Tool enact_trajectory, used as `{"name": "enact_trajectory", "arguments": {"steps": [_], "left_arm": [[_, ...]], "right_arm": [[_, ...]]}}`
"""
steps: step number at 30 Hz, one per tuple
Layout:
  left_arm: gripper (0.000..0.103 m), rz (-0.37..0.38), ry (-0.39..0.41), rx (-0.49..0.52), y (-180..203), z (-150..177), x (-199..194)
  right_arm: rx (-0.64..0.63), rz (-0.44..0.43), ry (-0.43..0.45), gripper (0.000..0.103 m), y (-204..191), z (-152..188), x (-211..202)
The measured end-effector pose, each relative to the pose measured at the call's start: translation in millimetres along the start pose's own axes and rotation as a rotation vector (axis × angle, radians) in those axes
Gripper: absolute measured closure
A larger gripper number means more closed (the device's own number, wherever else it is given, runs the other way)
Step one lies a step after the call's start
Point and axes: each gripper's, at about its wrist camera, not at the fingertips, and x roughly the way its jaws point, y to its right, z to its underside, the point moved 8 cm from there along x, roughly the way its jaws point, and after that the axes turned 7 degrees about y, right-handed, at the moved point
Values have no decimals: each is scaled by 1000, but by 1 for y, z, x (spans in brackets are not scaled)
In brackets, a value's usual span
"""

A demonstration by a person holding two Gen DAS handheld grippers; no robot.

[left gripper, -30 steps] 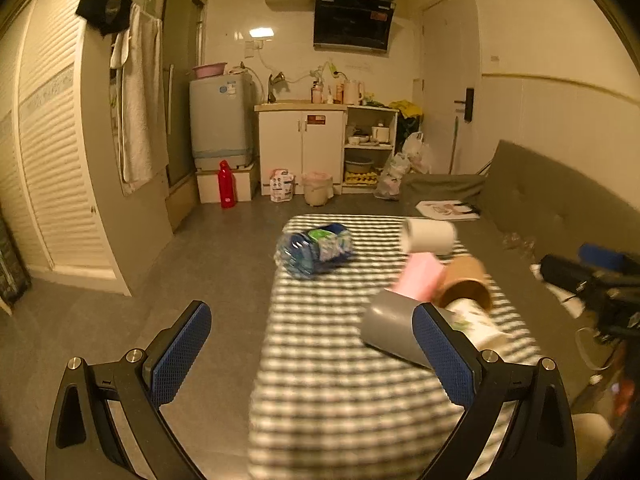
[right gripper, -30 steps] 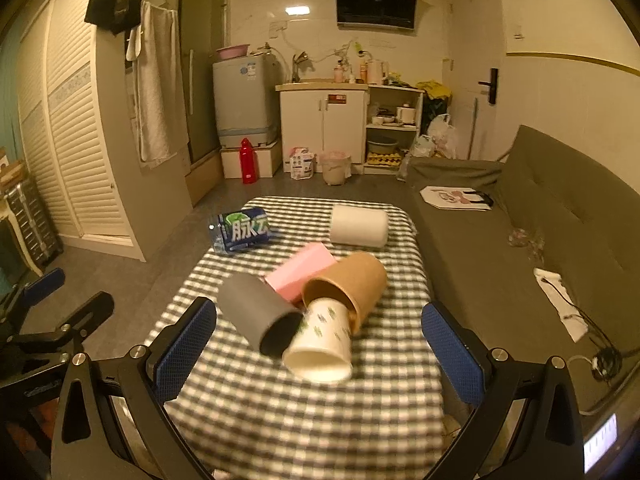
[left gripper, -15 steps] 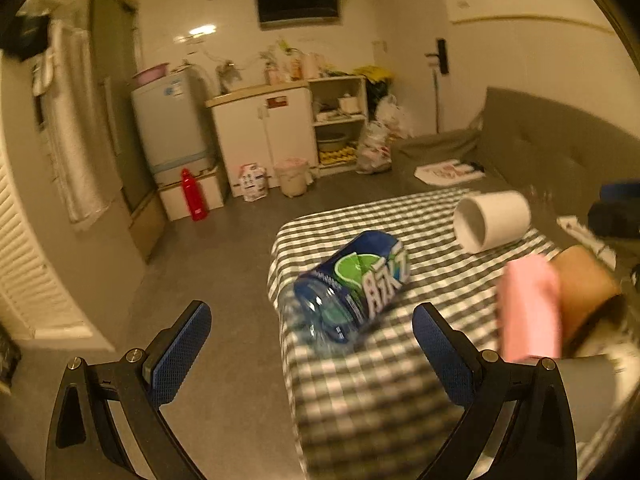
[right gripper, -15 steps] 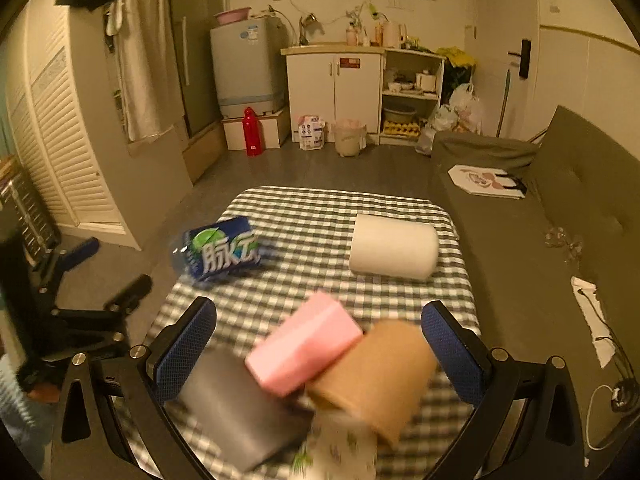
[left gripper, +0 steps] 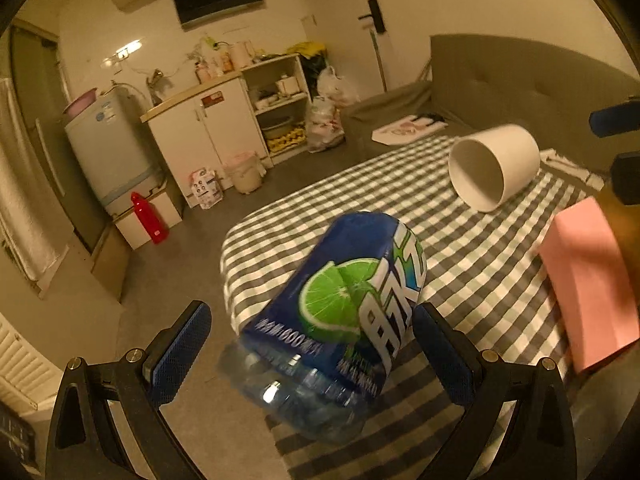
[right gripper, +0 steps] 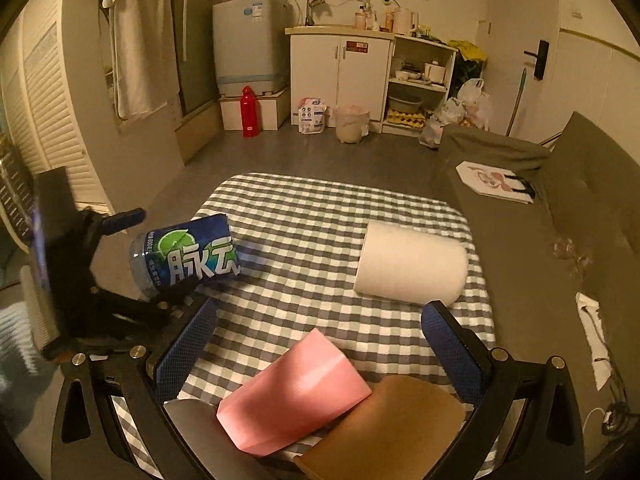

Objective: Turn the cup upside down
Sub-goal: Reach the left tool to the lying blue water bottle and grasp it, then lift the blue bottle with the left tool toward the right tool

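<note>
Closer now: my left tool (left gripper: 308, 336) gapes wide around the bottle (left gripper: 336, 312), ungripped; white cup (left gripper: 494, 168) on its side.

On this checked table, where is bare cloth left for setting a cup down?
Free: the far end of the table, beyond the bottle and white cup, and the strip between those two. Crowded: the near end, where the pink box and brown cup bunch together.

Bottle (right gripper: 188, 254) left of cup (right gripper: 410, 266)
</note>
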Motion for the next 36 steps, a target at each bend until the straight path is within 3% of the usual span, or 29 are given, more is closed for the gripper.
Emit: {"name": "enact_trajectory", "arguments": {"steps": [7,9,14,18,27,31,36], "left_arm": [[5,0,-26,32,11,-1,11],[12,-14,-33,23,9,-1,7],[16,-25,-48,10,9,2,-17],[23,-54,-56,-26,10,1,-47],[26,-117,-4,-115,26,-20,-139],[26,-137,29,-165,53,-30,-191],[26,-127,13,-297,94,-17,-234]], "right_arm": [[35,-8,-23,0,9,9,0],[36,-7,-22,0,10,8,-3],[45,-8,-16,0,14,8,-20],[60,-12,-4,0,17,8,-40],[77,-31,56,0,21,5,-114],[76,-35,88,0,24,13,-152],[119,-27,108,0,38,35,-192]]}}
